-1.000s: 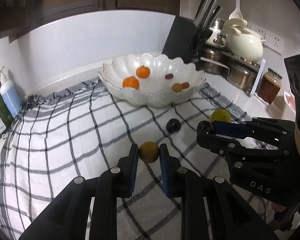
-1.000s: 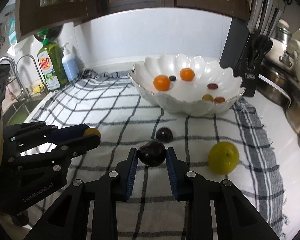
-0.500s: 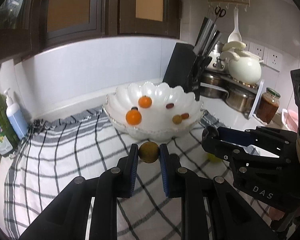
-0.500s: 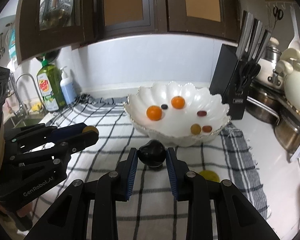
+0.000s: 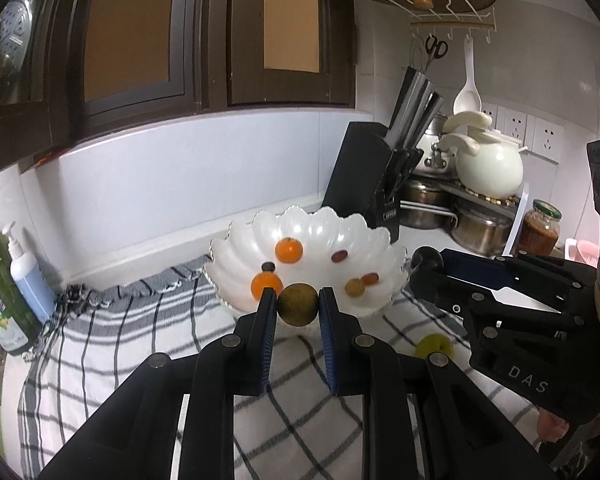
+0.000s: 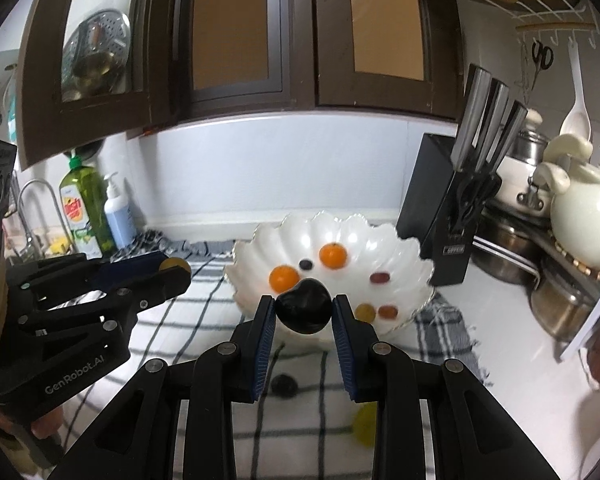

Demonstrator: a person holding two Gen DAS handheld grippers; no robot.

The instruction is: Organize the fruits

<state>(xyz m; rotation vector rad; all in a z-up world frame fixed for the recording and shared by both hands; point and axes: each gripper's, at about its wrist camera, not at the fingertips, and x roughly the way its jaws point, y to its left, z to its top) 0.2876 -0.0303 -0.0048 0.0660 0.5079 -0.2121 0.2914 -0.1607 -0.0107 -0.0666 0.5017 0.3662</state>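
Observation:
My left gripper (image 5: 298, 306) is shut on a brownish-yellow round fruit (image 5: 298, 304) and holds it in the air just in front of the white scalloped bowl (image 5: 376, 248). My right gripper (image 6: 304, 312) is shut on a dark plum (image 6: 304, 310), also raised before the bowl (image 6: 404, 260). The bowl holds two oranges (image 5: 289, 250), grapes and a small dark berry. A yellow-green lemon (image 5: 434, 346) and a dark fruit (image 6: 283, 384) lie on the checked cloth (image 5: 100, 340) below.
A black knife block (image 5: 364, 184) stands behind the bowl at right, with steel pots (image 5: 480, 228), a white pot (image 5: 488, 168) and a jar (image 5: 538, 228) beyond. Soap bottles (image 5: 24, 276) stand at far left by the sink tap (image 6: 40, 208). Dark cabinets hang above.
Both grippers have risen off the cloth with their fruits and come closer to the bowl. The lemon and the dark fruit stay on the cloth below.

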